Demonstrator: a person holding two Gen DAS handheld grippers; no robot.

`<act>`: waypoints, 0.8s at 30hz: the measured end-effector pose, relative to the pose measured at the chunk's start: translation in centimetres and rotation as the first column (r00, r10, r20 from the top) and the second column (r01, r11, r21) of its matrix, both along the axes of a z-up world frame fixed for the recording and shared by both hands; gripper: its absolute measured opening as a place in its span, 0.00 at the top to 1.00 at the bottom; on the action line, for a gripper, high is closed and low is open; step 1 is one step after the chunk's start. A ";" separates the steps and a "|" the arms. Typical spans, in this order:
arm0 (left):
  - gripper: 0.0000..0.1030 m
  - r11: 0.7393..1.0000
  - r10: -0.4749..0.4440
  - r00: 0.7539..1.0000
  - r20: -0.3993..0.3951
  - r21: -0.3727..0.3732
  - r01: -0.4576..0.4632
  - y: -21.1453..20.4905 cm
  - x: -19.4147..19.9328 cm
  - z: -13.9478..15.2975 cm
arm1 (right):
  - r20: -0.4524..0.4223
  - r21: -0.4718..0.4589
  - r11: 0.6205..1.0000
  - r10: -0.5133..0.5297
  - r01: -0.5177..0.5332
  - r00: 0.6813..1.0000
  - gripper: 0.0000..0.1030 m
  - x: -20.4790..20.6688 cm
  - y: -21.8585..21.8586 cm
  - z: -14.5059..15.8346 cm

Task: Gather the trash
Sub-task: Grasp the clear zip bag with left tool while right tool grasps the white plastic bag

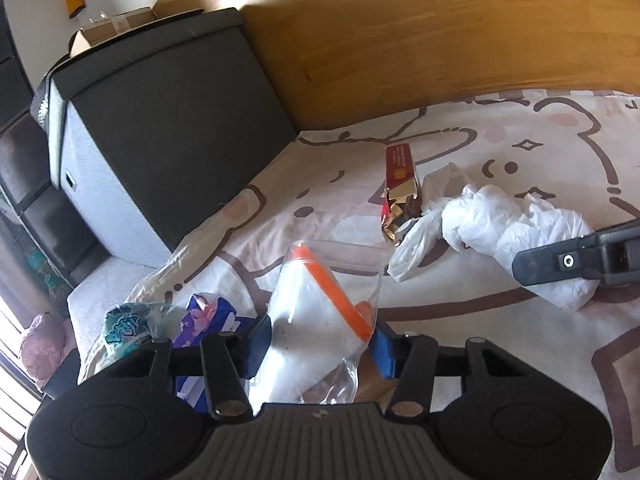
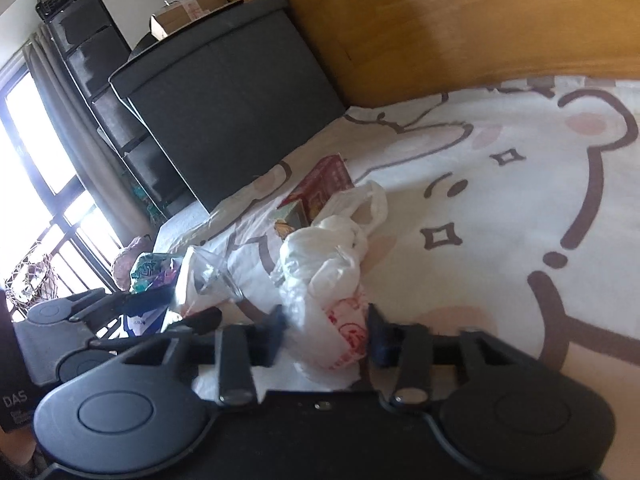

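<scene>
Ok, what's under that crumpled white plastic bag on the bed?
The white plastic bag lies on the cartoon-print bedsheet, its far end overlapping the torn end of the red box. Anything beneath or inside the bag is covered.

A home bedroom. A bed (image 2: 500, 184) spread with a cream cartoon-bear sheet fills the near and right of the scene, backed by a wooden headboard (image 2: 460, 20). At far left stand a dark fabric storage box (image 2: 224, 112), a black drawer unit (image 2: 96, 52) and an open cardboard carton (image 2: 188, 12). A curtained, grilled window (image 2: 36, 184) closes the left side.
</scene>
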State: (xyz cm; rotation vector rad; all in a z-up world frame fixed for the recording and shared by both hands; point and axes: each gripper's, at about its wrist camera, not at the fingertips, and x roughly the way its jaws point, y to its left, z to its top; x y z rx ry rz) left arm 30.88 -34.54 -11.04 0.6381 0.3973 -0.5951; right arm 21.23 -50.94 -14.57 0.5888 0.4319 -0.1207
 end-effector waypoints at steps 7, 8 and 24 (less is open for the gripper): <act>0.57 0.996 0.035 0.999 0.005 -0.080 -0.034 1.6 -1.2 1.6 | -0.002 -0.026 0.999 0.043 -0.043 0.999 0.74 -0.6 0.9 0.2; 0.59 0.995 0.038 0.999 0.005 -0.090 -0.037 1.9 -1.5 1.9 | -0.002 -0.033 0.998 0.048 -0.048 0.999 0.75 -0.8 1.1 0.3; 0.75 0.962 0.099 0.995 -0.024 -0.254 -0.101 8.1 -6.7 4.9 | -0.045 -0.143 0.989 0.033 -0.040 0.998 0.80 -5.7 4.6 2.8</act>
